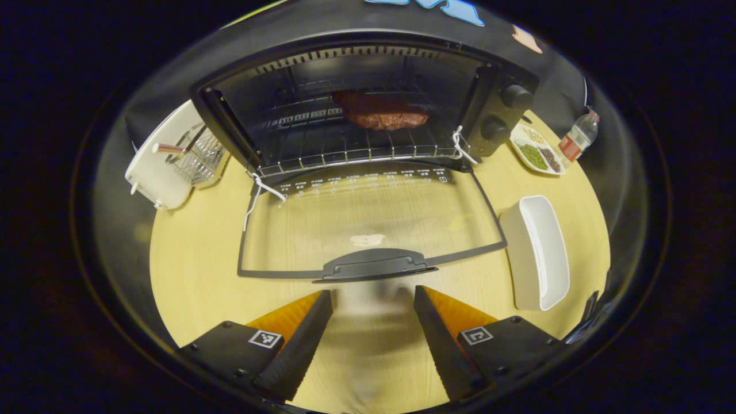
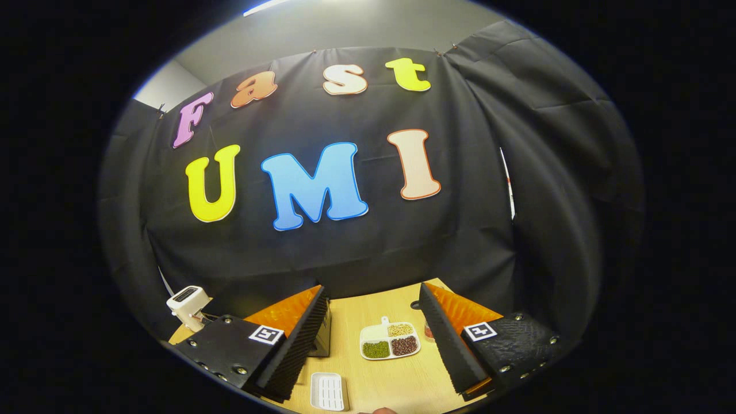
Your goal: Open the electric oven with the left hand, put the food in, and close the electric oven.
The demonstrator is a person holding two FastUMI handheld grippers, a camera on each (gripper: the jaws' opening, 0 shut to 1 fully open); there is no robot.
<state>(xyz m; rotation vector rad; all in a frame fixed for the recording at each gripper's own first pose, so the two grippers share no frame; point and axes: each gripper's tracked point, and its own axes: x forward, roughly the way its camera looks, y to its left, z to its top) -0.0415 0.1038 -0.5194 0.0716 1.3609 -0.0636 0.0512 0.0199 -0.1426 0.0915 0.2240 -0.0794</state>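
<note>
Left gripper [image 1: 372, 322] is held with jaws wide and empty just short of the handle [image 1: 376, 267] at 12 o'clock, seemingly to lift the lowered door [image 1: 368, 213], since the meat [image 1: 382, 112] is already on the oven [image 1: 368, 103] rack.

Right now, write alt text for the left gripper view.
An oven sits on a wooden table with its glass door folded down flat and a piece of meat on the rack inside. The open left gripper points at the door handle, apart from it; a white dish lies to the right.
</note>
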